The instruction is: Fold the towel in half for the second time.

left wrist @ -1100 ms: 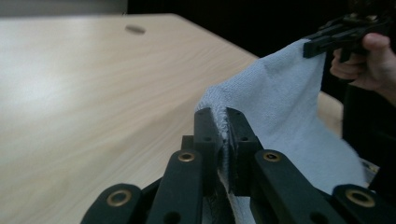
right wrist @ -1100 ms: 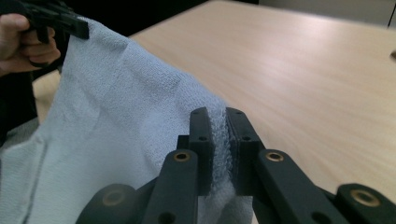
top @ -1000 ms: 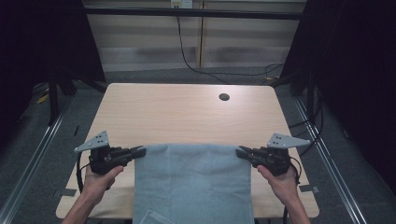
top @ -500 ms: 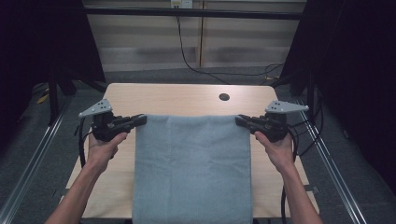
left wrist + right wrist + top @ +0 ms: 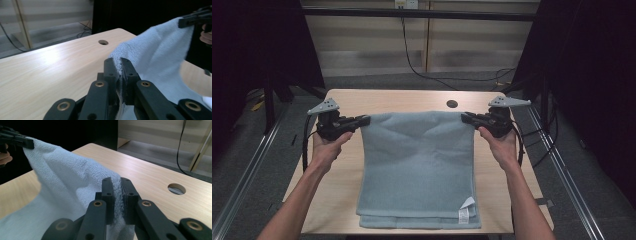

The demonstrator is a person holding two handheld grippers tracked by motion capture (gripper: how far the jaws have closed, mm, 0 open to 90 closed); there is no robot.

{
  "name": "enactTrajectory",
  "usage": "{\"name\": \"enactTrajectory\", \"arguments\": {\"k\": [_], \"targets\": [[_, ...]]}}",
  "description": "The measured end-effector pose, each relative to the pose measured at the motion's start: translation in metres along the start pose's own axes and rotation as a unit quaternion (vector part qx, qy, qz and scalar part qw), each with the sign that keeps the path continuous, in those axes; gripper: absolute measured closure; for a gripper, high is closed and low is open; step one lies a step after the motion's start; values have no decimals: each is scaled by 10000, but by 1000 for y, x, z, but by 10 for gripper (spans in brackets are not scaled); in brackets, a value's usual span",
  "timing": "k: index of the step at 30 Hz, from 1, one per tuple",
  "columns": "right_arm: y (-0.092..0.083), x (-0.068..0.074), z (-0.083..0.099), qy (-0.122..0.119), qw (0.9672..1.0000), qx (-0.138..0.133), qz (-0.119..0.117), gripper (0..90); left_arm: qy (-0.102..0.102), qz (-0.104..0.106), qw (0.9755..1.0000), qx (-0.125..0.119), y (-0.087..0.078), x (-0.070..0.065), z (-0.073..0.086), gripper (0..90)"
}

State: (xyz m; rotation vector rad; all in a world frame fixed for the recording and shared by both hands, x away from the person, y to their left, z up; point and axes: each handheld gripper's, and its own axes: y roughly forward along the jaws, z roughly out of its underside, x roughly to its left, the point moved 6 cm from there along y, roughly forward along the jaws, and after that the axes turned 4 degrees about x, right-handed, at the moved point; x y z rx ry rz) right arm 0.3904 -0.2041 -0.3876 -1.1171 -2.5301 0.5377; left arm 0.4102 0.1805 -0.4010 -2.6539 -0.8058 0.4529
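Blue towel (image 5: 417, 165) on table (image 5: 347, 175), far corners pinched — left tongs (image 5: 365, 120), right tongs (image 5: 466, 118)

This looks like a lab or test room set up for recording, not a home. A plain light-wood table (image 5: 362, 100) with rounded corners and a round cable hole (image 5: 452, 104) near its far edge stands on grey carpet. Metal rails (image 5: 247, 170) run along the floor at both sides of the table, and dark curtains (image 5: 257, 45) close off the left and right. Beyond the far edge stands a bare panelled wall (image 5: 462, 45) with a black cable (image 5: 412, 55) hanging down to the floor.
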Motion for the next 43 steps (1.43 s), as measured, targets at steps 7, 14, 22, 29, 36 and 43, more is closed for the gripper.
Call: {"name": "enactTrajectory", "arguments": {"k": [7,14,22,29,36,43], "targets": [[-22,25,36,-219,9993,143,-265,832,53,193,9998,10,-17,-18,32,846],[-36,51,79,-202,9985,288,-419,824,152,309,9993,156,-31,-42,62,843],[-56,84,118,-205,9966,466,-650,782,16,585,9971,492,-47,-69,110,822],[-75,101,149,-24,9959,472,-773,635,-307,876,9950,359,-60,-80,125,633],[-74,74,152,386,9988,200,-224,528,-518,-40,9973,520,-52,-42,128,450],[-73,59,156,571,9983,91,87,422,-802,-565,9939,504,-56,-25,140,305]]}}
